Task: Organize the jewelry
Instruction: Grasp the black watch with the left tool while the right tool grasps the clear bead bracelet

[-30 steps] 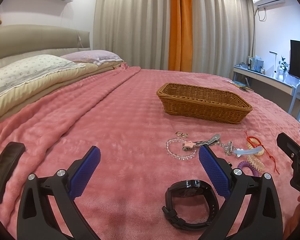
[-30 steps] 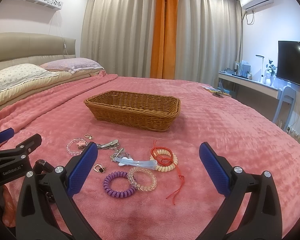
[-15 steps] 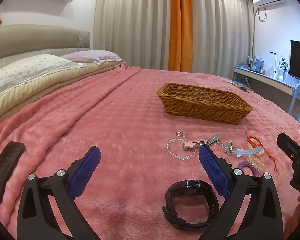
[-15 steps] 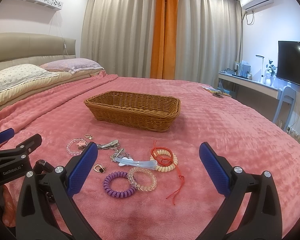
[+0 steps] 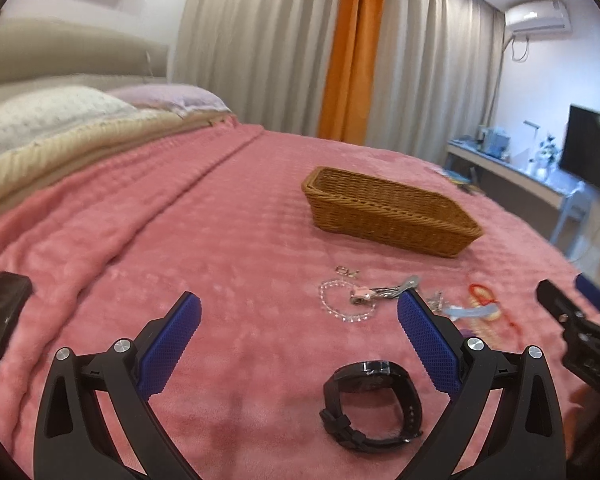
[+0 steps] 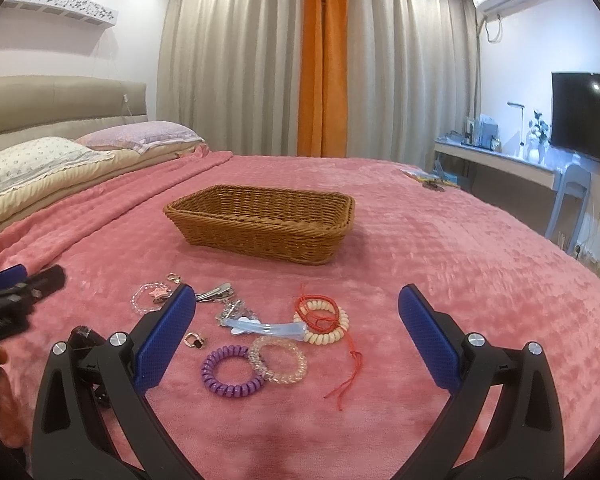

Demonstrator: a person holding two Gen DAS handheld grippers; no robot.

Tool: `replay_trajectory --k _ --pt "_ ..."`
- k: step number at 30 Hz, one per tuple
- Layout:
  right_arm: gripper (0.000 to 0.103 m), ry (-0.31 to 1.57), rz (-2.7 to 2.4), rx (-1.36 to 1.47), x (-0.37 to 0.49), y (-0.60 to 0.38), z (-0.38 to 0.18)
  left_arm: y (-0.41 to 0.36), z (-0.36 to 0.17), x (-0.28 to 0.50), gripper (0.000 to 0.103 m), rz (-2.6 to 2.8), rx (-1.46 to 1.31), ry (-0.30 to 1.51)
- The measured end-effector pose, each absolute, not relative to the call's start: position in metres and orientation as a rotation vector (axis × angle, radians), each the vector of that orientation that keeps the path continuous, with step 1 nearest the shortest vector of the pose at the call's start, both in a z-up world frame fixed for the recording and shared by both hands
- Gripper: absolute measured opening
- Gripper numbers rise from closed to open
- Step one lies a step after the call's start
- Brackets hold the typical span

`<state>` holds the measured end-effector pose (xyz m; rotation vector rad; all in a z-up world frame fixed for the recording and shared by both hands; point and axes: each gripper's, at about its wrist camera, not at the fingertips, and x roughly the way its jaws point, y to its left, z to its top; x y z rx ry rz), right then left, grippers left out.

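We hold both claws spread wide and empty above the pink fleece blanket (image 6: 460, 248): the left gripper (image 5: 300, 340) hovers over a black watch (image 5: 374, 404), the right gripper (image 6: 296, 336) over the loose heap of jewelry.

Nothing is in the wicker basket (image 6: 260, 220) as far as we can see; it sits beyond the heap, well apart from it, and its floor is partly hidden by the near wall.

The pieces are all light. The purple coil tie (image 6: 232, 376) and the clear coil tie (image 6: 278, 364) touch each other, springy plastic spirals that should squash under the pads, so we would pinch across one side of the ring. The cream coil (image 6: 324, 324) is tangled with a red cord (image 6: 350, 360), limp and likely to trail or snag a neighbour. The pale blue hair clip (image 6: 264, 328) is stiff, smooth and flat, probably slippery; we would take it across its narrow middle. The clear bead bracelet (image 5: 346, 306) is floppy, with a small pink charm, though this view is blurred. The watch has a stiff rubbery strap standing in a loop, an easy hold at the band.

The plush pile may let thin metal clips sink.
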<state>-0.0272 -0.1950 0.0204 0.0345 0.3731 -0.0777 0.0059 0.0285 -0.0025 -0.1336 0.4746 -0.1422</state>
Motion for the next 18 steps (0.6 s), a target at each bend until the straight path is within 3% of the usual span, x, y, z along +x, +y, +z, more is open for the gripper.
replay_trajectory --k 5,8,14,18 --pt "0.091 0.45 -0.081 0.081 -0.02 -0.216 0.028 0.057 0.008 0.006 0.095 -0.185 -0.194 0.556" --pt "0.083 0.501 -0.067 0.047 -0.016 -0.224 0.033 0.062 0.005 0.007 0.087 -0.209 -0.194 0.644" --pt "0.057 0.677 0.044 0.1 -0.001 -0.231 0.017 0.034 -0.02 0.011 0.069 -0.289 -0.15 0.818" --pt "0.044 0.775 0.107 0.104 0.007 -0.211 -0.006 0.018 -0.028 0.008 0.068 -0.33 -0.142 0.855"
